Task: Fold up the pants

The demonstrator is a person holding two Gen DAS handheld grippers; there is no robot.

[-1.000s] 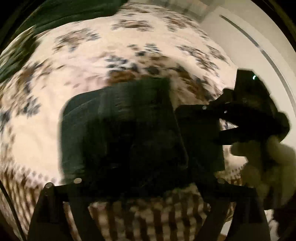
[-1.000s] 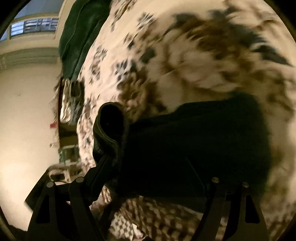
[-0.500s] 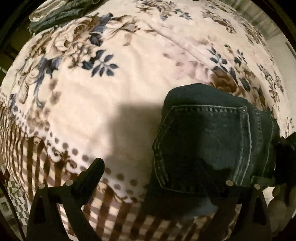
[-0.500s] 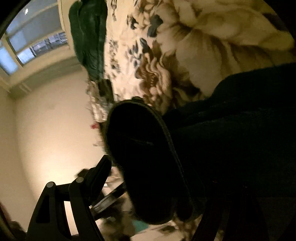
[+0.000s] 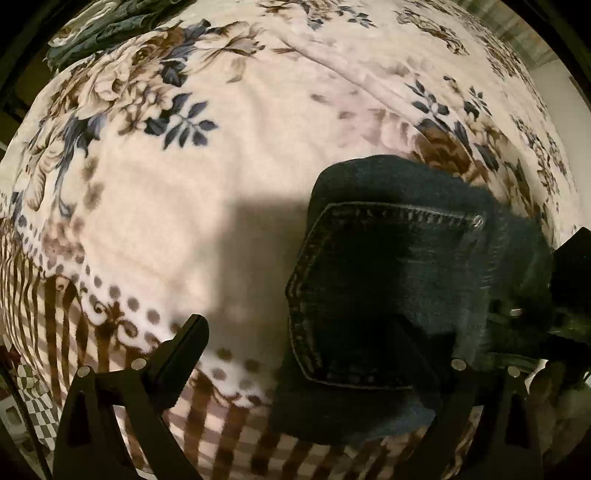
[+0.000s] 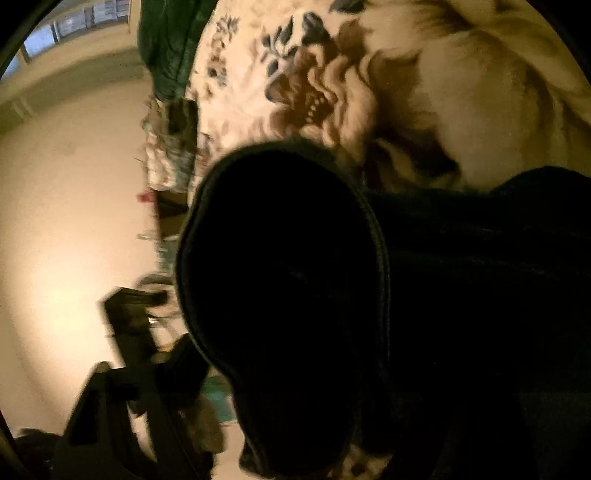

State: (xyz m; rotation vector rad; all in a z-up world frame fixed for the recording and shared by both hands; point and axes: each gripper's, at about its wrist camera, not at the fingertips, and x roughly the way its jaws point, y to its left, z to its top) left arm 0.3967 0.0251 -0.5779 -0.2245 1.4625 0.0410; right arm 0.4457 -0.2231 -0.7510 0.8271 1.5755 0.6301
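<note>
Folded dark jeans [image 5: 399, 295] lie on floral blanket [image 5: 229, 177] near its striped edge, back pocket up, at 4 o'clock in left wrist view. Left gripper [image 5: 306, 354] fingers spread wide, right finger over denim, left finger over blanket. Right gripper [image 6: 295, 369] low at 6 o'clock; jeans fill its view, finger spacing impossible to tell. Green fabric [image 6: 166, 40] at 11 o'clock.

One folded pants [image 5: 388, 295], one floral blanket [image 5: 240, 155], one green cloth [image 5: 110, 26], two grippers: left gripper [image 5: 306, 350], right gripper [image 6: 295, 387]

Floral blanket [image 5: 258, 155] on bed, cream wall [image 6: 66, 206], high window [image 6: 74, 26].
</note>
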